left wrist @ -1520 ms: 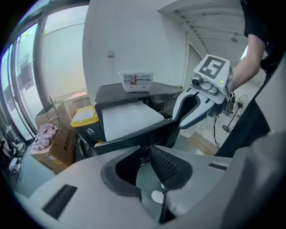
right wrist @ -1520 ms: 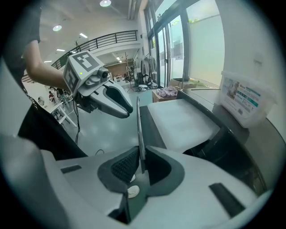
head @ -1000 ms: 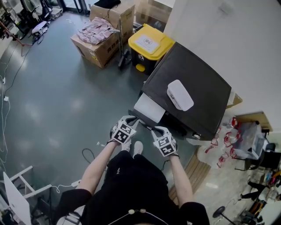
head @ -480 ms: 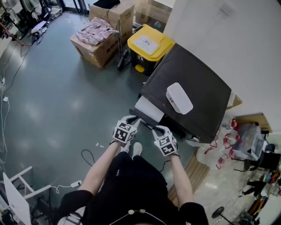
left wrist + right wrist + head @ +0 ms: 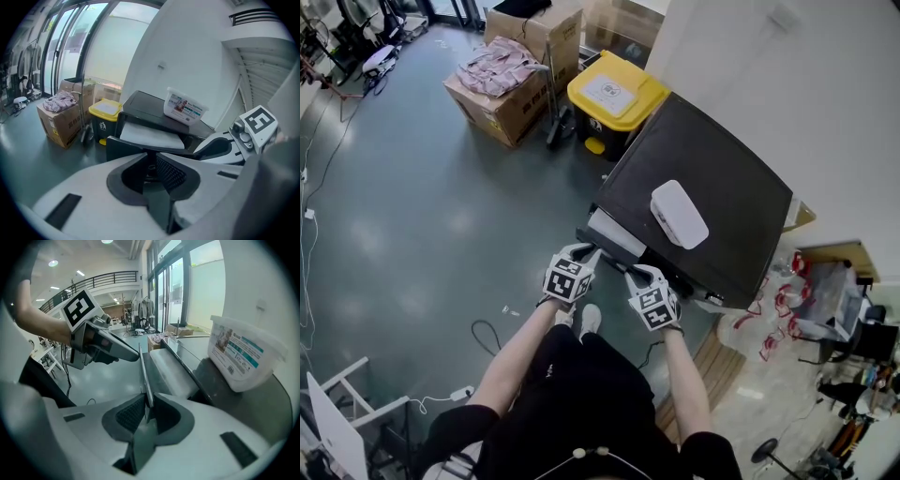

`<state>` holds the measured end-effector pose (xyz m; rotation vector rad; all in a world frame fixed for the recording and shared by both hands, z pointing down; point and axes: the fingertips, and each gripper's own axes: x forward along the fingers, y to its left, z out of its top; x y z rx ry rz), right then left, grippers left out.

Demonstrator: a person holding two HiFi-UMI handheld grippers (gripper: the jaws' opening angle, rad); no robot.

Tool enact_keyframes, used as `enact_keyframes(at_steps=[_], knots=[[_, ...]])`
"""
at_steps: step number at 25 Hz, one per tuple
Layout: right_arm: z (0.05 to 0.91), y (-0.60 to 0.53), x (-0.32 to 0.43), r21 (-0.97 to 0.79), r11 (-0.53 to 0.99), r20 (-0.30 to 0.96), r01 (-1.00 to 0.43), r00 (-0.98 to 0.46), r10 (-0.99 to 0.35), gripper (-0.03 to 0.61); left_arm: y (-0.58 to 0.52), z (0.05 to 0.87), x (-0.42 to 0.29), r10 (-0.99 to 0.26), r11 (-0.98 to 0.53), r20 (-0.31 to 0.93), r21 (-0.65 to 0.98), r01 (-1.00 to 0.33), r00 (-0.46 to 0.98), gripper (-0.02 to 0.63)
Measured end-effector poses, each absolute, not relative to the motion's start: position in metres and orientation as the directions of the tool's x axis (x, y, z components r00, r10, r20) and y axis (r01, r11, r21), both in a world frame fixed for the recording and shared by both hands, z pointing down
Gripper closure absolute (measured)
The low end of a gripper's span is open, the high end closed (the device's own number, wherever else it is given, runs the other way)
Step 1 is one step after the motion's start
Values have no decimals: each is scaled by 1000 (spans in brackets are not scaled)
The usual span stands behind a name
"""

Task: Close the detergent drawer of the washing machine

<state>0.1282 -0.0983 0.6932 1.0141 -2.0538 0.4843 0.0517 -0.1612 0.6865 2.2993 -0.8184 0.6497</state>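
The detergent drawer [image 5: 614,232] sticks part way out of the washing machine [image 5: 712,178]. Its long axis runs from the fingers into the cabinet, toward the far right in the head view. The left gripper [image 5: 586,254] and right gripper [image 5: 631,273] sit side by side, equally near. Each has its fingers clamped on the thin front panel [image 5: 143,364], though the left grip is dim and probably pinches the panel's end. I judge closing needs a push away from the person.
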Motion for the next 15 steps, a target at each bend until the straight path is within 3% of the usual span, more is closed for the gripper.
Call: enact_keyframes(at_steps=[15], knots=[[693, -121, 142, 52, 517, 780, -854, -288, -555, 508, -183, 687, 64, -378, -616, 607, 399, -679, 699, 572]])
